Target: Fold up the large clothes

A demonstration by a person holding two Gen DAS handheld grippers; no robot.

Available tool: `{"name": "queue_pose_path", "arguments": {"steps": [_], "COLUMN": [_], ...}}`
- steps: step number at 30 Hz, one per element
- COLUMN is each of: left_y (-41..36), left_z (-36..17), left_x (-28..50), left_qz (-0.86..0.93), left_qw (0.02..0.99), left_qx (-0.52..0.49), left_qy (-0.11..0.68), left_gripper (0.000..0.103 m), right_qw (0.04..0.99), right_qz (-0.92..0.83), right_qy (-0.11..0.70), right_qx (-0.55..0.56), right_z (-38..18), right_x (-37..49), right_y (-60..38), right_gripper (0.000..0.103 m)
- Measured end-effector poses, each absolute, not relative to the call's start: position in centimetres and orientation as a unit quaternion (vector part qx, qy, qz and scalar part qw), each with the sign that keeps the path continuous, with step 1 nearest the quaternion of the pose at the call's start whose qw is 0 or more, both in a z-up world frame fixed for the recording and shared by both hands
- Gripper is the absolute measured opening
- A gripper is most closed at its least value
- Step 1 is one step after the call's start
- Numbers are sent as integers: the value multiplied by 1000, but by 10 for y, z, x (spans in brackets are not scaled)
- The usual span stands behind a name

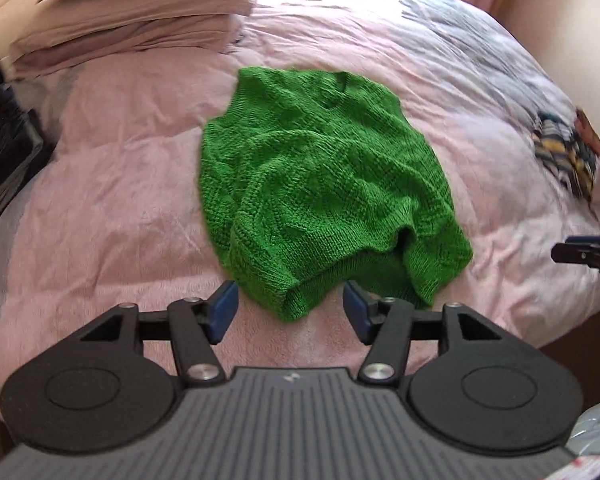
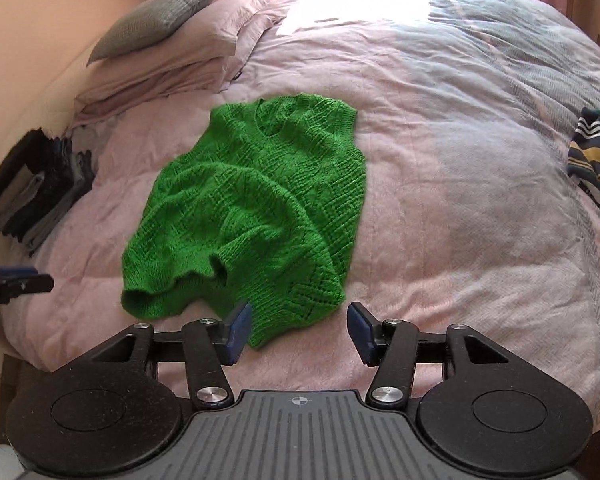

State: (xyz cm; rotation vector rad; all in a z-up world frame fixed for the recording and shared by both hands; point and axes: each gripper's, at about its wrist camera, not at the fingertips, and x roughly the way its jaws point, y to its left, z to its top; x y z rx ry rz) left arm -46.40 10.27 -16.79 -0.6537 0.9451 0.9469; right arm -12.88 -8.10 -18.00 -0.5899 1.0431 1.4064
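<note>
Garment: a green knitted vest (image 1: 320, 196) lies rumpled in the middle of the bed (image 1: 112, 208), neckline toward the window, hem toward the cameras. It is spread but not flat, so the fold itself looks not yet begun.
Hem: the near edge is bunched and partly turned under, with a loose pocket of knit standing up; it probably needs straightening before any fold will hold.
Left gripper (image 1: 290, 312): jaws stand apart, nothing between the blue pads, poised just short of the hem's left corner, seemingly placed to take that corner.
Right gripper (image 2: 300, 330): jaws wide, empty; the hem's right corner reaches into the gap but neither pad presses on it.
Pairing: each tool shows at the edge of the other's view, one to either side of the hem, a sensible stance for pulling wide knitwear taut from both corners.
Bedding: pink cover, a grey blanket across the far right.
Pillows (image 2: 172, 52): stacked at the far left.
Dark clothes (image 2: 32, 196): piled at the left edge, apparently folded.
Striped garment (image 2: 596, 160): heaped at the right edge, well apart from the vest.
</note>
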Motion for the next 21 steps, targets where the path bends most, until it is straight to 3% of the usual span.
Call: {"name": "queue_pose_path", "arguments": {"steps": [7,14,18,20,21], "left_y": [118,118,122,128,131], "left_z": [-223,-274,-301,-306,-308], "left_x": [-465,-440,-429,-429,-431], "left_qz": [375,328,319,341,352], "left_qw": [744,769,765,761,759], "left_qx": [-255,-95,-61,-61,-65], "left_qy": [491,540,556,548,543], "left_gripper": [54,55,55,47,29], "right_qw": [623,652,667,673,676], "right_qz": [552,521,517,517,524], "right_qy": [482,456,437,435,427], "right_qx": [-274,-310,-311,-299,-294], "right_z": [-228,-297,-330,-340,-342], "right_x": [-184,-217,-223,-222,-222], "right_y": [-81,-67,-52,-44,-41], "right_gripper": [53,53,53,53,44]}}
